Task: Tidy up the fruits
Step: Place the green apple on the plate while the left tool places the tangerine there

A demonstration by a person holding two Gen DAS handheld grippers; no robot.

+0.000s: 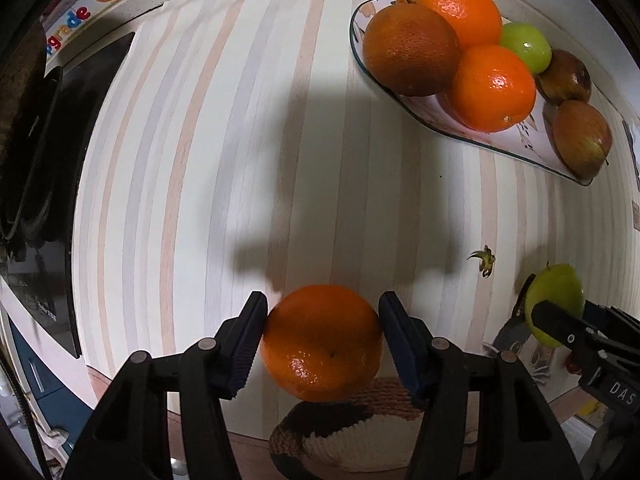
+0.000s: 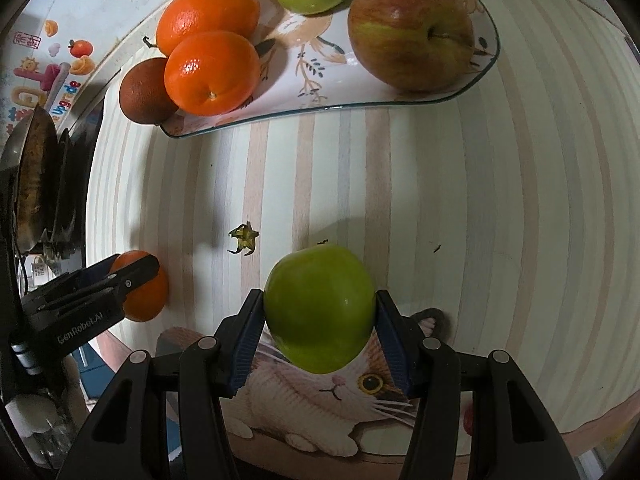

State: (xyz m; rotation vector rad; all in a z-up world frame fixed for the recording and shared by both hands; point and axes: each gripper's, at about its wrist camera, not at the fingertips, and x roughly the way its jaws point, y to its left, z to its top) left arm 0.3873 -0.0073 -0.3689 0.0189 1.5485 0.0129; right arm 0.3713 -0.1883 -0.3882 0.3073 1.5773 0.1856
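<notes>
With the left claw (image 1: pixel 322 338) clamped on an orange (image 1: pixel 322 342) and the right claw (image 2: pixel 320 332) clamped on a green apple (image 2: pixel 320 308), both above the striped counter (image 2: pixel 440 200), carry each levelly to its kind on the plate (image 2: pixel 320 68), releasing only once seated.

I logged a striped tabletop (image 1: pixel 192 168) in pale cream, pink and grey bands. A dried green calyx (image 2: pixel 243 239) lay loose on it, apart from everything else. At the near edge a printed cat mat (image 2: pixel 340 396) showed a calico face with one yellow eye. To my left stood a dark pan (image 2: pixel 34 184), crusted inside, on a black cooktop (image 1: pixel 52 184). Colourful stickers (image 2: pixel 52 68) with cartoon shapes and lettering covered the wall behind it.
</notes>
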